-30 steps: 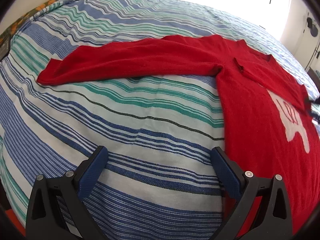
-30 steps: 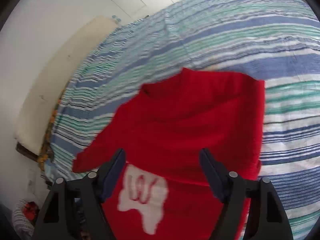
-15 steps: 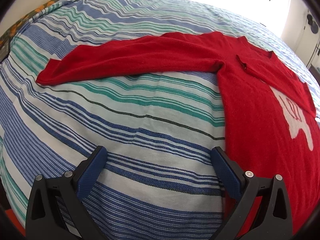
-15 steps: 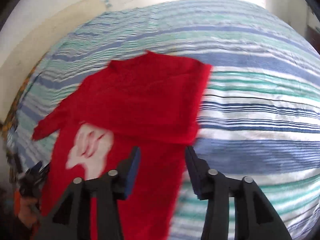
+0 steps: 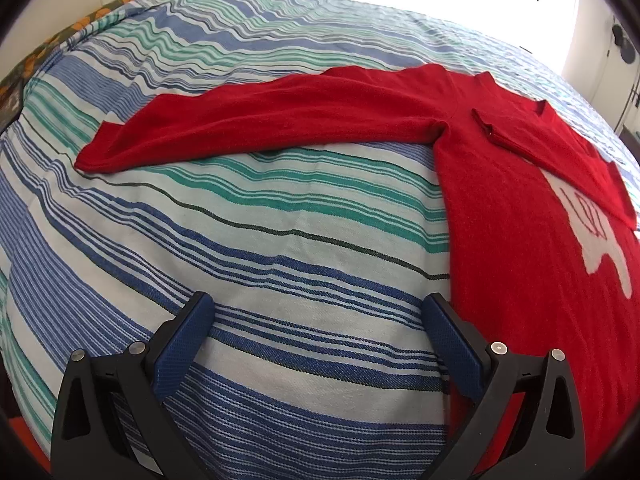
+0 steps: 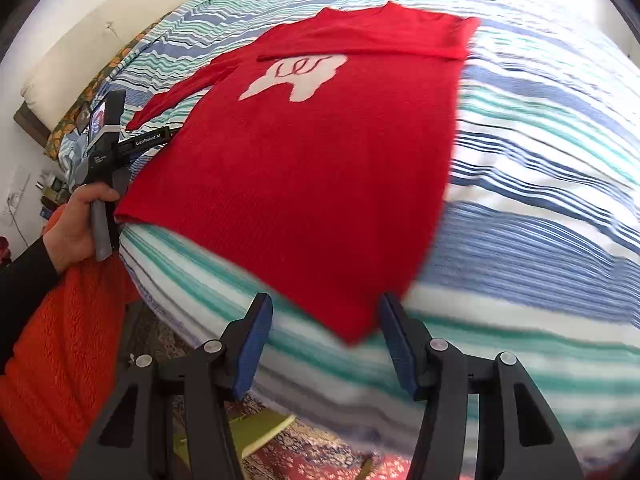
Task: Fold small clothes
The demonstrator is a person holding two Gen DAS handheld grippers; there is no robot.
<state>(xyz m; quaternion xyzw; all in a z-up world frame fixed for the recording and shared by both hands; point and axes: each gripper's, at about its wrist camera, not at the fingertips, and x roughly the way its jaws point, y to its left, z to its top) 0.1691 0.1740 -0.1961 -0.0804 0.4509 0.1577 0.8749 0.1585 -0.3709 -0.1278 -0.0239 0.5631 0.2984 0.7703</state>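
Note:
A red sweater point(image 5: 520, 248) with a white figure on the chest lies flat on the striped bed cover point(image 5: 280, 240). One sleeve point(image 5: 260, 120) stretches out to the left. The other sleeve point(image 6: 380, 36) lies folded across the chest. My left gripper point(image 5: 316, 304) is open above bare cover, its right finger just beside the sweater's side edge. Over the bed's near edge my right gripper point(image 6: 325, 302) hovers with its jaws opening. The sweater's bottom hem corner point(image 6: 352, 332) shows between its fingers, untouched by the pads.
In the right wrist view a hand point(image 6: 80, 216) holds the left gripper's handle at the sweater's far side. An orange knitted garment on the person point(image 6: 60, 360) fills the lower left. A patterned rug point(image 6: 312, 452) lies below the bed edge, and a cream headboard point(image 6: 80, 40) stands behind.
The right gripper swept from above the sweater's chest down to its bottom hem at the bed edge, rolling as it went. Its jaws narrowed, then widened a little. The left gripper stayed put.

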